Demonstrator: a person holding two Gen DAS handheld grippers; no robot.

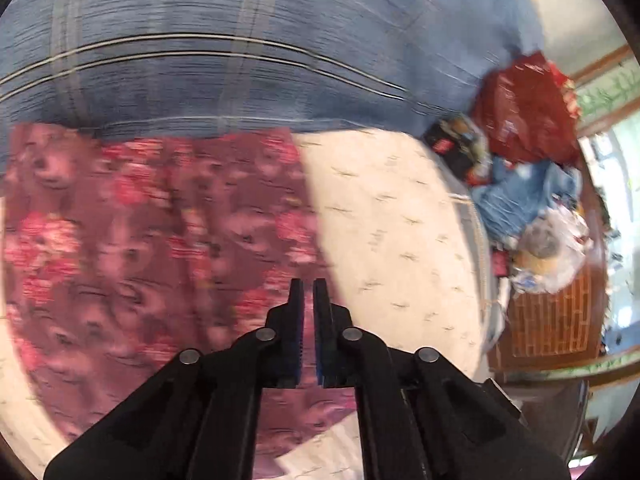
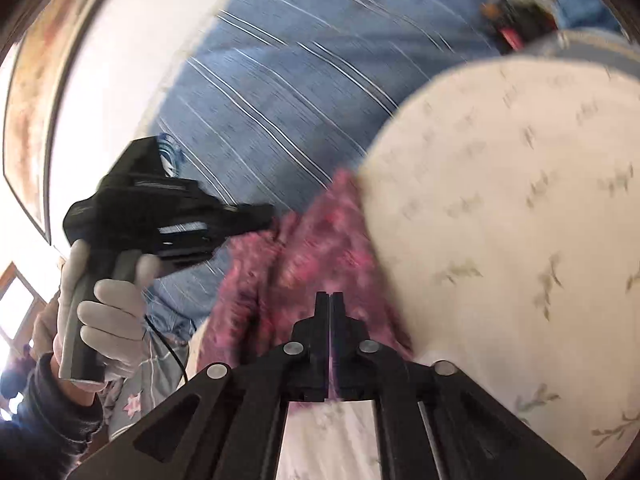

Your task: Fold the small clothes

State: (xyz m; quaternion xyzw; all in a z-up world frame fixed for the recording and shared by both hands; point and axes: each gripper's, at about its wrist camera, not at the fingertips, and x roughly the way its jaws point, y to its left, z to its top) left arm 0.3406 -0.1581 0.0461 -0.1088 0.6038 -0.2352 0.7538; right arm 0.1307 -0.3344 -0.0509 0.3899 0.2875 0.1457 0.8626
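Floral pink garment (image 1: 152,240) lies spread on the white printed mattress (image 1: 400,220), reaching ahead and to the left of my left tongs (image 1: 308,292). Those tongs look clamped on its near edge, with pink cloth showing in the thin gap. My right tongs (image 2: 330,300) are pinched together on another edge of the same garment, cloth caught between them. Beyond both lies a blue striped blanket (image 1: 240,72). A gloved hand (image 2: 108,300) grips the left tool's handle.
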